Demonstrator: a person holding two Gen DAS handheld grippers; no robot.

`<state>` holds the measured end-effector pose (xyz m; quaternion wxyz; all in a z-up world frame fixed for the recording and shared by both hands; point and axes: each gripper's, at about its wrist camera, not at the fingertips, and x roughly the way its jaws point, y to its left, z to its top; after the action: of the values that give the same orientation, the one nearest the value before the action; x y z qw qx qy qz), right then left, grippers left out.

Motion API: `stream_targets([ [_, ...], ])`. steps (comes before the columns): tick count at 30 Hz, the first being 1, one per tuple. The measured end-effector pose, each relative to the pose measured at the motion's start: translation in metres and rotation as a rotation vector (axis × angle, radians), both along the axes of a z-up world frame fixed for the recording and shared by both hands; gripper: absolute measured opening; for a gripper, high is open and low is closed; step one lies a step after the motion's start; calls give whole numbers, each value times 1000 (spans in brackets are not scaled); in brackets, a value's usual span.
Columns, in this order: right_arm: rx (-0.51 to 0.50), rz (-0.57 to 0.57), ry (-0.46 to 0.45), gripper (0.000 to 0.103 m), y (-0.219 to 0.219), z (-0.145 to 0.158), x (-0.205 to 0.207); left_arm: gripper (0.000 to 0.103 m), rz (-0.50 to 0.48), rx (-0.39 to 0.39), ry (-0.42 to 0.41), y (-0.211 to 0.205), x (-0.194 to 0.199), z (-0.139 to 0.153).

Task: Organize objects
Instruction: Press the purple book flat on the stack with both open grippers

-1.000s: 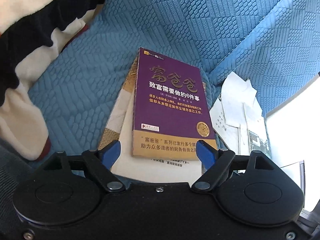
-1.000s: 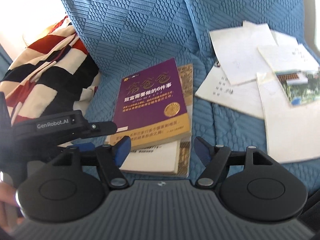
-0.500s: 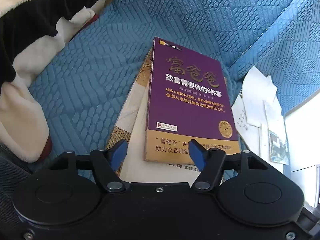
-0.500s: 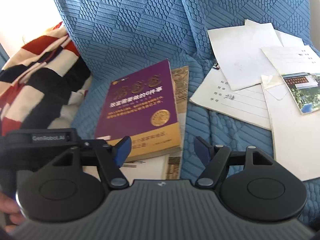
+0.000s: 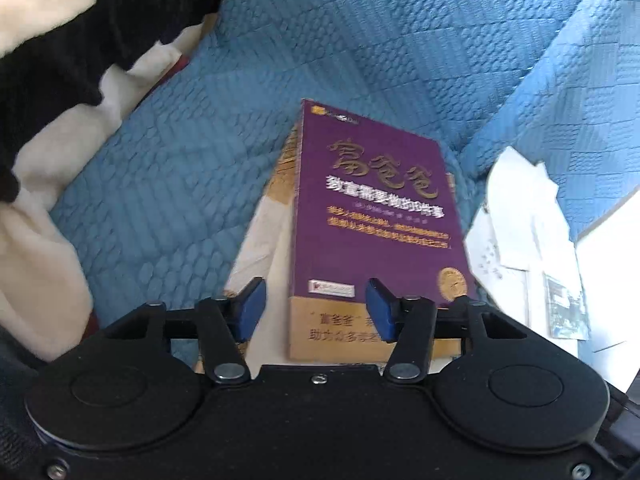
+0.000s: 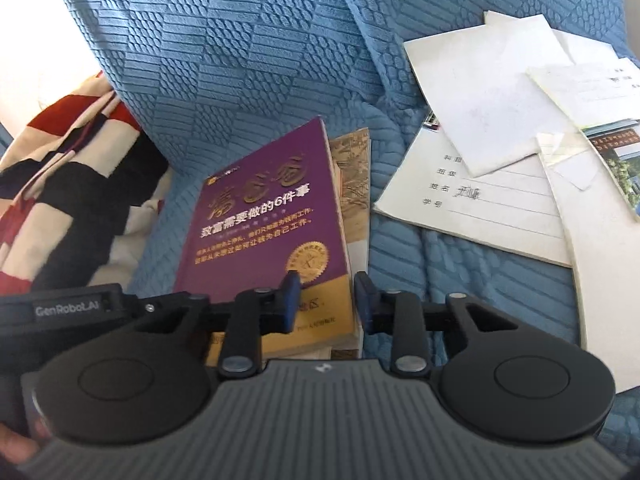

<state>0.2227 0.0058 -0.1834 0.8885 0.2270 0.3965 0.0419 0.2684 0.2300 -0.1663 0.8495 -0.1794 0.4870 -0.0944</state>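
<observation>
Hand (image 6: pixel 16 446) only beside right claw (image 6: pixel 327 300)

Left gripper (image 5: pixel 316 310): pointed steeply down at the purple book (image 5: pixel 372 216), jaws closing astride its near left corner, pads not pressing.
Right gripper (image 6: pixel 327 302): angled down, jaws closing over the book's near right corner.

A sofa covered in blue quilted fabric (image 6: pixel 248 80), embossed with blocks of ribs and scales, fills the scene: the seat lies near, and the back cushions rise at the far side, meeting in a seam (image 6: pixel 352 12). A plush blanket in cream, black and red checks (image 6: pixel 60 184) is bunched on the left. Strong white daylight (image 6: pixel 24 32) burns out the far left corner.
</observation>
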Motion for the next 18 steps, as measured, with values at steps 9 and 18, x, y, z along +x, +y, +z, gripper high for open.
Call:
stream_targets([
  [9,-47,50,-19,25,8,8,-14,41,-26,29,5,0,-3,3],
  [18,-91,92,0,25,21,12,-33,43,-40,88,16,2,-20,3],
])
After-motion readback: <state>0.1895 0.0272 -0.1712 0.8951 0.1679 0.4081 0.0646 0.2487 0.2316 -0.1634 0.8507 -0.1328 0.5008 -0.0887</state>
